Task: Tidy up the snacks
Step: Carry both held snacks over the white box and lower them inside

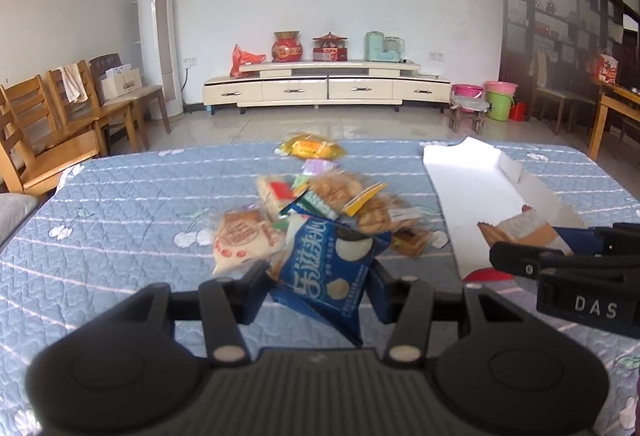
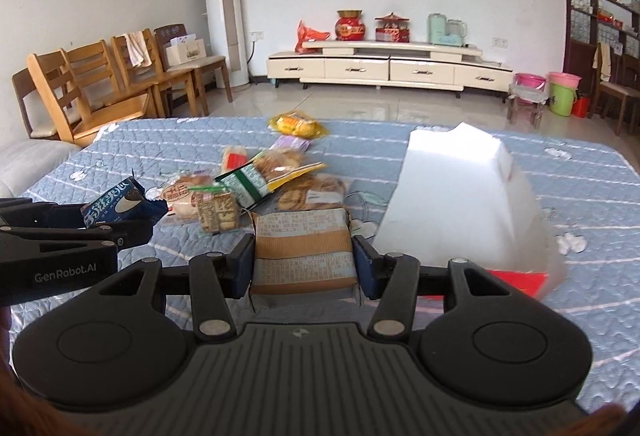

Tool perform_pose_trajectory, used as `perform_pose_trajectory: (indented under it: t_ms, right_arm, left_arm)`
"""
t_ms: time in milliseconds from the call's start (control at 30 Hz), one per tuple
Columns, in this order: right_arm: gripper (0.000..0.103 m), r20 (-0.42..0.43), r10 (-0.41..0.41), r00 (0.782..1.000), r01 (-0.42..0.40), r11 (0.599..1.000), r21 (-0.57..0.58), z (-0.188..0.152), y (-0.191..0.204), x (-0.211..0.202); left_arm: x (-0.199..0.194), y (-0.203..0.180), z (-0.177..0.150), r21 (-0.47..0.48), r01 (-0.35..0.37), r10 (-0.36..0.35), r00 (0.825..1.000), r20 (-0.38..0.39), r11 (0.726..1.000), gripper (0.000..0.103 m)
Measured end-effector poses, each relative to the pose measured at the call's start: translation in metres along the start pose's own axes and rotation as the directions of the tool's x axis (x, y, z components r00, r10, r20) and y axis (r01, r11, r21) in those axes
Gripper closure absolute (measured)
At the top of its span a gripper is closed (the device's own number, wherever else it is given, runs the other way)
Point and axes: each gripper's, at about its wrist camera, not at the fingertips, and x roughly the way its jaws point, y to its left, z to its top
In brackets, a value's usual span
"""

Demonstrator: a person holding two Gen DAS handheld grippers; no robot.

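My left gripper [image 1: 318,278] is shut on a blue snack packet [image 1: 328,272] with white lettering, held above the quilted blue table cover [image 1: 120,228]. My right gripper [image 2: 304,260] is shut on a brown and grey wrapped snack pack [image 2: 304,252], lifted off the cover. The left gripper also shows at the left of the right wrist view with the blue packet [image 2: 116,206] in it. The right gripper with its brown pack [image 1: 528,232] appears at the right of the left wrist view. A pile of biscuit packets [image 1: 340,196] lies mid-table. A white open box [image 2: 460,196] stands to the right.
A yellow snack bag [image 1: 312,148] lies at the far edge of the pile. A red item [image 2: 520,282] sits by the box's near end. Wooden chairs [image 2: 100,84] stand left of the table, a cream TV cabinet [image 1: 328,86] against the far wall.
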Motion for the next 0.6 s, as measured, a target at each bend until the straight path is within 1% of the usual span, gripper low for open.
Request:
perform_pose_trajectory:
  t_ms: [167, 600]
  right_arm:
    - [0.04, 0.011, -0.027, 1.0, 0.027, 1.0, 0.012, -0.002, -0.009, -0.009]
    - [0.04, 0.007, -0.082, 0.997, 0.082, 0.995, 0.052, -0.003, -0.031, -0.02]
  left_arm:
    - [-0.001, -0.005, 0.006, 0.001, 0.017, -0.017, 1.0, 0.011, 1.0, 0.052]
    - [0.007, -0.016, 0.016, 0.014, 0.043, -0.043, 0.999, 0.003, 0.999, 0.052]
